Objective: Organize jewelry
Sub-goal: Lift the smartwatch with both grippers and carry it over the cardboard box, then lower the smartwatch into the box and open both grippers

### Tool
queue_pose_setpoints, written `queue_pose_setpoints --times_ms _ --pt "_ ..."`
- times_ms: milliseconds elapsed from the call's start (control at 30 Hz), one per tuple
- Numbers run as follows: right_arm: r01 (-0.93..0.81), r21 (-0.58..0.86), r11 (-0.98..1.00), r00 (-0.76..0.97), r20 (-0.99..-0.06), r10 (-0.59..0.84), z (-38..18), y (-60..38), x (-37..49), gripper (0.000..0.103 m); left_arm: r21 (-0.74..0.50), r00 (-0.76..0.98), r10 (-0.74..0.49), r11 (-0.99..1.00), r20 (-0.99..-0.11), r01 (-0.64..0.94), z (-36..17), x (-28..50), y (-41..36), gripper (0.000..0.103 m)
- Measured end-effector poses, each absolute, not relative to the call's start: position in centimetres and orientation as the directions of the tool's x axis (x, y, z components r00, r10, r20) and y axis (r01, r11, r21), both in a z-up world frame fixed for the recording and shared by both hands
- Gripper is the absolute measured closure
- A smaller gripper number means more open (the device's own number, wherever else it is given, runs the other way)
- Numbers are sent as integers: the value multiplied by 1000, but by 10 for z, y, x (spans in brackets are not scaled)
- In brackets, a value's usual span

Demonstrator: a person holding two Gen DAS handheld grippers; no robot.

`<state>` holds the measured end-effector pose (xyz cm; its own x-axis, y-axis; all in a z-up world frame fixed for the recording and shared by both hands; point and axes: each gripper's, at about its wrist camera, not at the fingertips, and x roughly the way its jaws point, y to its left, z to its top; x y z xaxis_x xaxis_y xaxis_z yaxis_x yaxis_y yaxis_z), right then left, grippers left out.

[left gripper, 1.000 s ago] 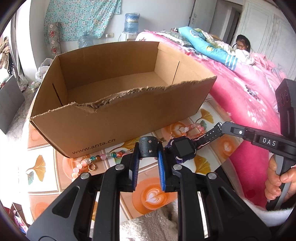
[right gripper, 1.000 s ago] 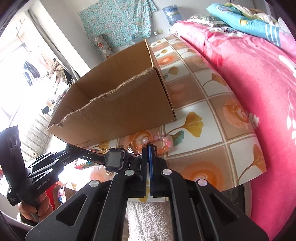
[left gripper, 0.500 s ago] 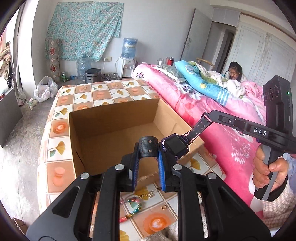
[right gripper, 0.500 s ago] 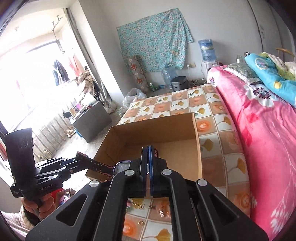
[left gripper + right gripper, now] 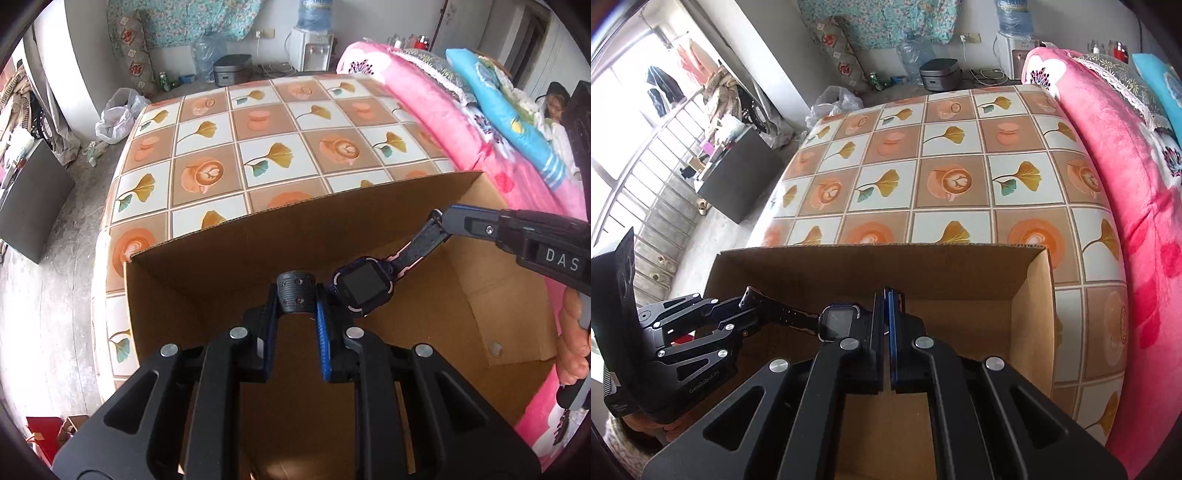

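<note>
The watch (image 5: 364,284) hung over the open cardboard box (image 5: 332,221), each strap end pinched in the left tool (image 5: 295,306) and right tool (image 5: 441,219); judged light, floppy-strapped, best held there.

A: The box (image 5: 229,254) is plain brown cardboard, matt, with a rough corrugated edge.

B: And the watch (image 5: 364,286)?

A: Its screen is glossy and dark; the strap (image 5: 783,314) looks like matt rubber. The left gripper (image 5: 297,295) is black matt plastic with shiny metal screws.

B: The table (image 5: 960,147)?

A: A smooth printed cover, slightly shiny. The blanket (image 5: 1126,147) is soft pink fleece.
</note>
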<state>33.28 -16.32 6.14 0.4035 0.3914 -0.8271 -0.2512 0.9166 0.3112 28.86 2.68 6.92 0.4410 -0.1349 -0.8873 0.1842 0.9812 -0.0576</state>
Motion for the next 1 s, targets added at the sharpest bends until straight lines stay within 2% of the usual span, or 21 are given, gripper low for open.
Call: queue_pose_setpoints --times_ms 67,133,167,233,300,433,533,600,667,767,867,1000 --pt "-247 282 927 399 -842 362 55 -161 341 100 -38 431 -115 982 -895 182 63 296 24 83" --pt "-246 248 937 391 -859 330 48 -159 345 100 -24 422 -99 984 -901 179 59 302 21 75" --pt "-248 235 940 387 -865 319 46 -159 345 100 -11 418 -82 985 -905 170 57 304 21 66" --pt "-250 213 945 388 -872 299 44 -159 343 100 8 429 -62 987 -901 160 58 305 19 61" --pt "-255 199 946 393 -873 289 44 -160 341 99 11 438 -61 987 -897 159 62 304 19 50" --pt "-258 178 950 441 -853 280 55 -165 330 98 -19 460 -87 989 -883 150 74 294 20 48" --pt "-258 193 947 495 -815 301 73 -173 311 96 -15 508 -96 987 -856 160 92 273 20 42" --pt "-255 197 947 547 -778 309 88 -178 290 90 -23 553 -113 986 -825 166 107 253 23 36" --pt "-257 207 944 594 -737 323 104 -182 268 77 -31 600 -132 984 -789 175 122 231 27 31" --pt "-253 227 941 654 -676 339 122 -187 234 63 -53 651 -169 979 -740 195 141 199 32 24" --pt "-236 226 945 697 -639 327 134 -184 208 55 5 657 -164 969 -736 248 151 179 26 22" --pt "-190 199 961 723 -634 274 139 -179 184 49 115 666 -69 967 -743 228 153 161 27 18"
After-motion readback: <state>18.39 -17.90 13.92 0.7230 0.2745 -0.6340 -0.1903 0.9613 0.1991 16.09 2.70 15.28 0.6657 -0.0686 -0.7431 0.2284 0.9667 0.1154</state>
